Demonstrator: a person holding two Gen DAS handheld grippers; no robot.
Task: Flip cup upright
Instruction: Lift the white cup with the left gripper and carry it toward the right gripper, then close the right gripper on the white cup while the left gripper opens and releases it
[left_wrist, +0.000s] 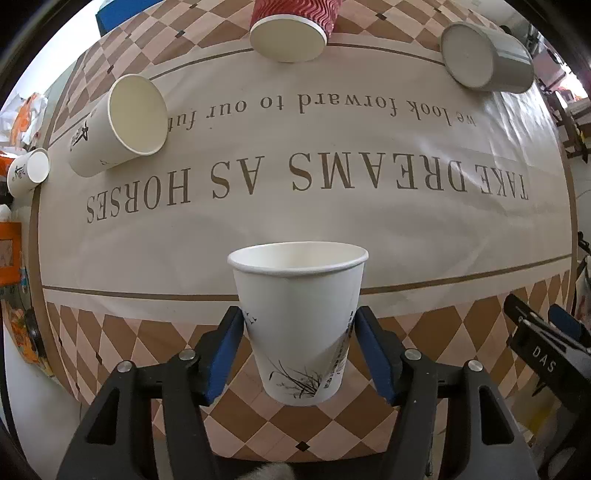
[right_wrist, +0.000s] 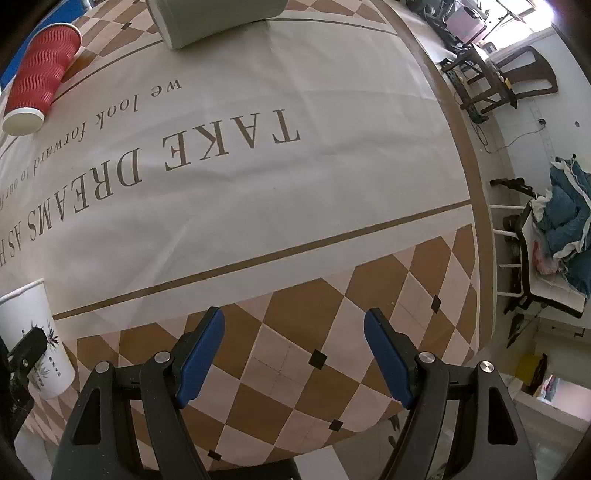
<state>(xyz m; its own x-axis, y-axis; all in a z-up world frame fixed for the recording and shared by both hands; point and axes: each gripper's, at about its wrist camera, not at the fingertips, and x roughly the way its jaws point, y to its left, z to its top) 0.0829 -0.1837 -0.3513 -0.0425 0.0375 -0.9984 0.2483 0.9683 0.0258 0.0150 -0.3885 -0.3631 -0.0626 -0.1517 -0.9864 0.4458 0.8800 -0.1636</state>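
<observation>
A white paper cup (left_wrist: 299, 317) with a black plant print stands upright, mouth up, between the blue pads of my left gripper (left_wrist: 299, 321). The pads touch its sides just below the rim. Its base is at the checkered border of the tablecloth (left_wrist: 332, 221). The same cup (right_wrist: 33, 332) shows at the left edge of the right wrist view, with a left finger against it. My right gripper (right_wrist: 294, 325) is open and empty above the checkered border near the table's front edge.
Several other cups lie on their sides at the far side: a white printed cup (left_wrist: 118, 125), a small white cup (left_wrist: 27, 175), a red ribbed cup (left_wrist: 291, 26) (right_wrist: 40, 74) and a grey cup (left_wrist: 484, 57) (right_wrist: 218, 18). Chairs (right_wrist: 498, 81) and clutter stand right of the table.
</observation>
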